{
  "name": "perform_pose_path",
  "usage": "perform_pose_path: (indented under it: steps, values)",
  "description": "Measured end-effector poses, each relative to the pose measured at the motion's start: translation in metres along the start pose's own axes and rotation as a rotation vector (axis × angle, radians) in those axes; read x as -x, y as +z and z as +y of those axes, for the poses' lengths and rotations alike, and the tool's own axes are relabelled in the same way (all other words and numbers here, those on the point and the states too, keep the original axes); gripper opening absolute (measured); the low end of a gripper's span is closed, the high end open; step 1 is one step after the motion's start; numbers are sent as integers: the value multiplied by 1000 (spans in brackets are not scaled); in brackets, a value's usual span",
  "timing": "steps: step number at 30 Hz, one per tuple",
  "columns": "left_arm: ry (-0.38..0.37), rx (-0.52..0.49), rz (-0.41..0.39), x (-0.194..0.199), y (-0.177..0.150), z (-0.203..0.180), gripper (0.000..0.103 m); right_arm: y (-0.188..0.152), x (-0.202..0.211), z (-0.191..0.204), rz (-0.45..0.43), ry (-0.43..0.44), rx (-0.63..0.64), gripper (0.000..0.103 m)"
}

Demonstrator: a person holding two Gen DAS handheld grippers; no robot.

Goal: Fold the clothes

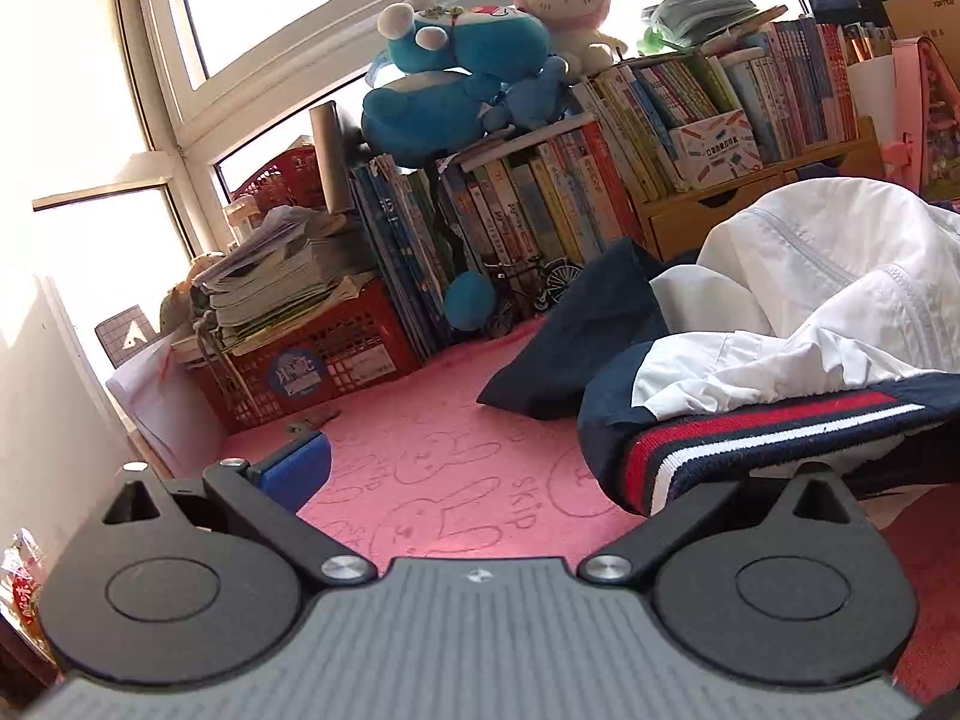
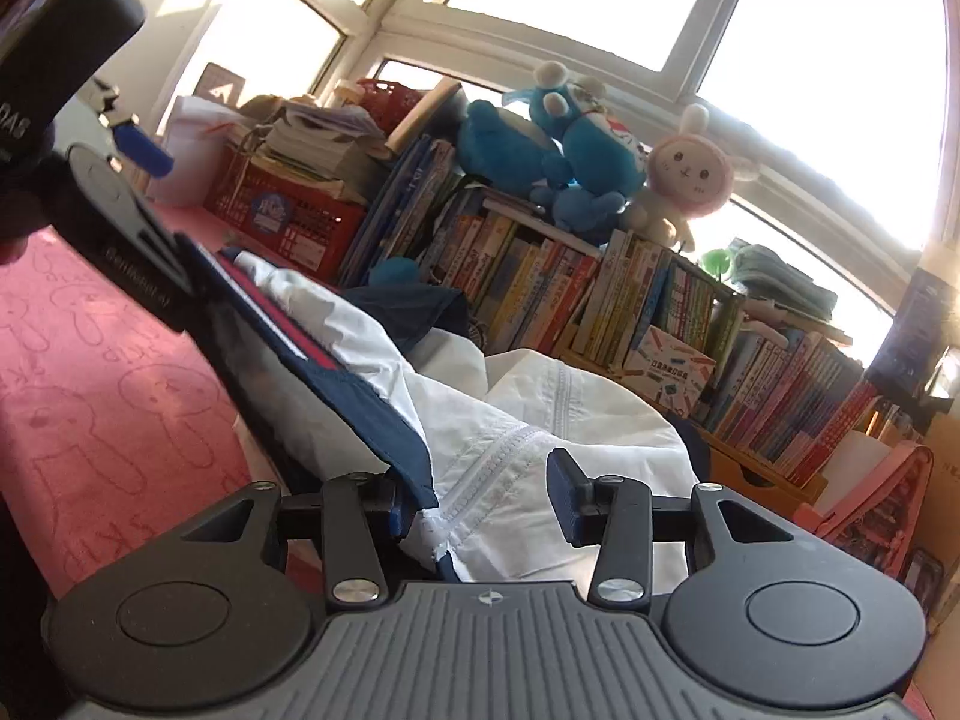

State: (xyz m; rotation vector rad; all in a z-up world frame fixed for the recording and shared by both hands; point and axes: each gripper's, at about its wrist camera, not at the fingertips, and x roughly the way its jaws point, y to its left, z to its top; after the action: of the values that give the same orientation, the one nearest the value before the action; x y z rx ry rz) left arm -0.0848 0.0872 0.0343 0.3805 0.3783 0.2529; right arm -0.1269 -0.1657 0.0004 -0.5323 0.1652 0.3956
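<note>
A white and navy jacket point(image 1: 804, 312) with a red, white and navy striped hem point(image 1: 762, 426) lies bunched on the pink mat point(image 1: 444, 462). My left gripper point(image 1: 522, 480) is open: its blue left pad point(image 1: 294, 468) is bare, and the striped hem lies over its right finger, hiding that pad. In the right wrist view the jacket point(image 2: 540, 420) lies between my right gripper's point(image 2: 480, 510) open fingers, with the navy edge against the left pad. The left gripper point(image 2: 114, 192) shows at upper left there, at the jacket's striped hem point(image 2: 264, 306).
Rows of books point(image 1: 540, 204) line the back, with blue plush toys point(image 1: 456, 72) and a pink bunny point(image 1: 564, 6) on top. A red crate point(image 1: 312, 360) of papers stands at the left. A wooden drawer unit point(image 1: 708, 210) stands behind the jacket. Windows are behind.
</note>
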Motion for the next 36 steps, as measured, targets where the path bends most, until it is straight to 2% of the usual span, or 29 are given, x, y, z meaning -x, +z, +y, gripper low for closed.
perform_pose_path:
  steps: [3,5,7,9,10,11,13,15,17,19,22,25,27,30,32,34,36]
  values:
    - [64,-25,17,-1,-6,9,103,-11,4,9,39,0,13,45]
    - [74,-36,43,-2,-13,18,103,-20,10,1,79,-27,-7,47]
    - [102,-65,63,0,-19,28,103,-32,15,-17,124,-104,-30,50]
    - [81,-98,66,7,-23,39,103,-44,19,-37,169,-192,-53,47]
    - [69,-111,69,10,-24,44,103,-48,21,-50,187,-207,-91,49]
    - [47,-104,84,13,-25,44,103,-51,22,-65,200,-204,-145,53]
    - [25,-131,110,17,-31,39,103,-52,23,-84,219,-186,-229,53]
    - [17,-185,134,19,-40,29,103,-52,23,-87,231,-175,-219,53]
    - [-32,-194,181,17,-53,20,103,-56,26,-87,253,-172,-181,53]
    - [-99,-177,226,14,-63,15,103,-64,31,-86,293,-171,-139,54]
    - [-124,-149,242,8,-69,7,103,-77,36,-87,349,-160,-115,59]
    - [-167,-124,274,0,-61,13,103,-80,40,-86,348,-119,-132,60]
    - [-242,-62,313,-2,-56,25,103,-77,42,-86,334,-89,-139,61]
    - [-419,111,381,0,-52,54,103,-74,47,-94,331,-34,-186,65]
    - [-572,235,413,0,-50,71,103,-75,48,-104,355,13,-221,68]
    - [-711,338,409,4,-46,85,103,-76,48,-113,372,69,-261,68]
    - [-807,415,363,9,-39,98,103,-75,49,-121,378,110,-295,72]
